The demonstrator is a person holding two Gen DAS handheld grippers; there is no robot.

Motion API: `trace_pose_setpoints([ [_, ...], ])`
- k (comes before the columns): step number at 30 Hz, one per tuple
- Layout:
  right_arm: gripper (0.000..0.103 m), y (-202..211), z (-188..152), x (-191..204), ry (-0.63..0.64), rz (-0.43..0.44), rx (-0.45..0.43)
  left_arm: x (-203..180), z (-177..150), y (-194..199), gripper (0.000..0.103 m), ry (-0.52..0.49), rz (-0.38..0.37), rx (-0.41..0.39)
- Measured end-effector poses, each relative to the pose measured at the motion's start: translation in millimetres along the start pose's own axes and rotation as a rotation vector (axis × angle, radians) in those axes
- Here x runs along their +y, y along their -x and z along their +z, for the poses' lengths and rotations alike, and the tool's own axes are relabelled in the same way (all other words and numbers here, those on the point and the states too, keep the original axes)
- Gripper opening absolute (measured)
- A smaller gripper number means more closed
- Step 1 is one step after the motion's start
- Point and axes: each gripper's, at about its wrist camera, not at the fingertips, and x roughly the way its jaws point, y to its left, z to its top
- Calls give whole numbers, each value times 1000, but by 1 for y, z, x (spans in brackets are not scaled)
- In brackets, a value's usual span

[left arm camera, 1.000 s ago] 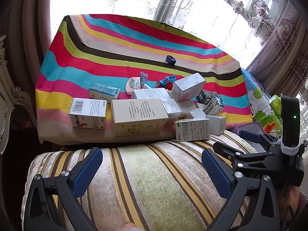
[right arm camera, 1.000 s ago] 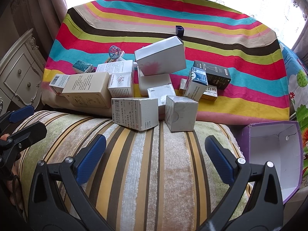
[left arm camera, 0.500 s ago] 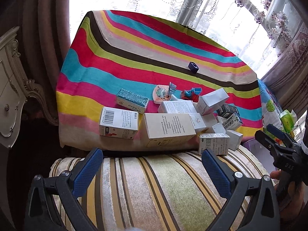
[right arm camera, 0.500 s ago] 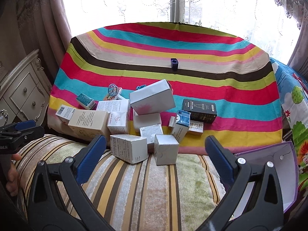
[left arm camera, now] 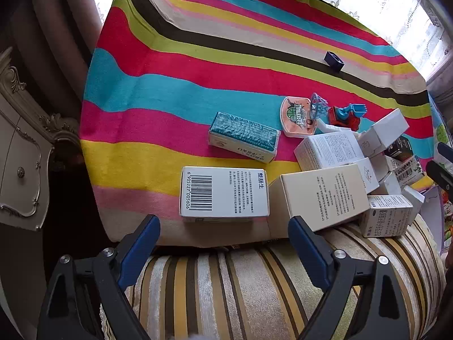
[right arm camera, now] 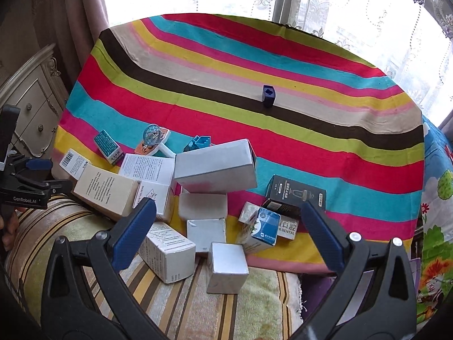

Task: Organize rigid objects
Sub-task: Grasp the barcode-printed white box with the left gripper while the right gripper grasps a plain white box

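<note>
A pile of cardboard boxes lies at the near edge of the striped cloth (left arm camera: 198, 90). My left gripper (left arm camera: 223, 236) is open and empty, just short of a white barcode box (left arm camera: 223, 194); a cream box (left arm camera: 322, 195) lies right of it and a teal box (left arm camera: 243, 137) behind. My right gripper (right arm camera: 226, 231) is open and empty above a small silver box (right arm camera: 226, 266), a white printed box (right arm camera: 167, 250) and a blue-and-white carton (right arm camera: 262, 229). A large grey box (right arm camera: 216, 170) tops the pile. A black box (right arm camera: 296, 194) lies to the right.
A toy basketball hoop (left arm camera: 300, 114) and a red-blue toy (left arm camera: 346, 114) lie behind the pile. A small dark blue block (right arm camera: 268, 95) stands alone far back. A striped cushion (right arm camera: 184, 297) fronts the cloth. A white dresser (left arm camera: 19, 164) stands left. A purple box (left arm camera: 433, 209) sits right.
Both grippers have moved forward toward the pile and stayed open. The left one swung left and now faces the barcode box. The right one has come closer over the small boxes.
</note>
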Motion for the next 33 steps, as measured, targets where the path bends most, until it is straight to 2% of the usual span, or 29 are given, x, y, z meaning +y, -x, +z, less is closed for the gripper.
trace_pose_setpoints([
  [7,103,-39,14,5,28,37,44,4,13,-4,93,13,-1,-7],
  [14,103,-58,19,13,90,-6,70,4,8,-6,92,1,23,5],
  [18,103,-70,18,16,112,-10,90,3,10,-12,88,-9,28,23],
  [30,103,-76,26,28,147,-28,81,-3,9,-17,88,-34,27,20],
  [33,103,-87,28,30,147,-41,97,-4,10,-17,81,-31,-3,18],
])
